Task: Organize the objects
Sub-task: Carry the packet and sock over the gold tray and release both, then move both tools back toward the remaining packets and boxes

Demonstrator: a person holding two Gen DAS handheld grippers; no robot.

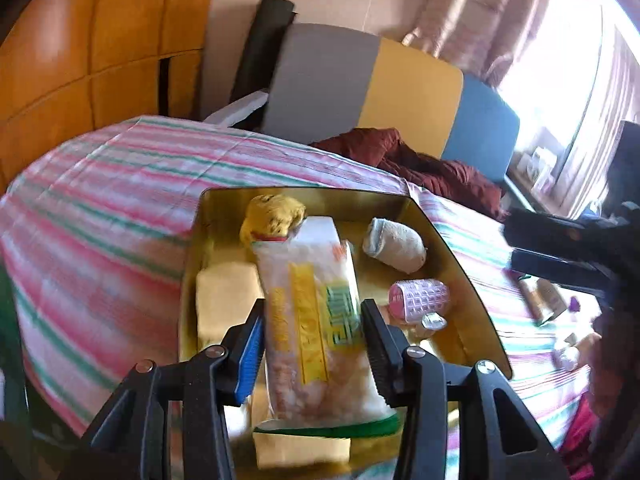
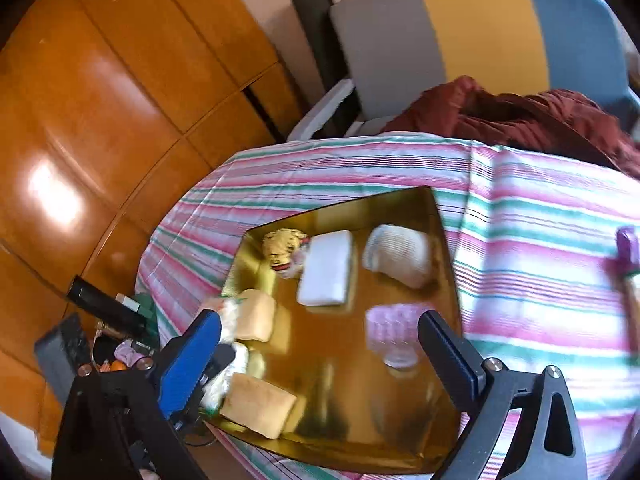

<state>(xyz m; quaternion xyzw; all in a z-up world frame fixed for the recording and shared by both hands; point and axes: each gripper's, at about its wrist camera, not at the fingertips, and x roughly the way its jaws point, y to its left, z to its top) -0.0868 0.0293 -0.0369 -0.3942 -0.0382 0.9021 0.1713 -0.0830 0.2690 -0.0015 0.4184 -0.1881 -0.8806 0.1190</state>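
A gold tray (image 1: 452,248) sits on the striped cloth and holds a yellow plush (image 1: 274,216), a rolled white cloth (image 1: 396,248), a pink hair roller (image 1: 420,296) and cream sponge blocks (image 1: 224,300). My left gripper (image 1: 314,306) is shut on a clear snack packet (image 1: 308,360) with a yellow and green label, held over the tray's near end. My right gripper (image 2: 320,318) stands wide open above the tray (image 2: 340,360). The blurred pink roller (image 2: 394,328) lies just inside its black finger, untouched. In the left wrist view the right gripper (image 1: 509,245) shows at the right edge.
The striped cloth (image 2: 540,240) covers the table. Small loose items lie on it to the right (image 1: 540,300), and a purple one (image 2: 628,248) sits at the far right. A grey, yellow and blue chair (image 2: 440,28) with a maroon garment (image 2: 520,116) stands behind, wooden panels (image 2: 100,100) to the left.
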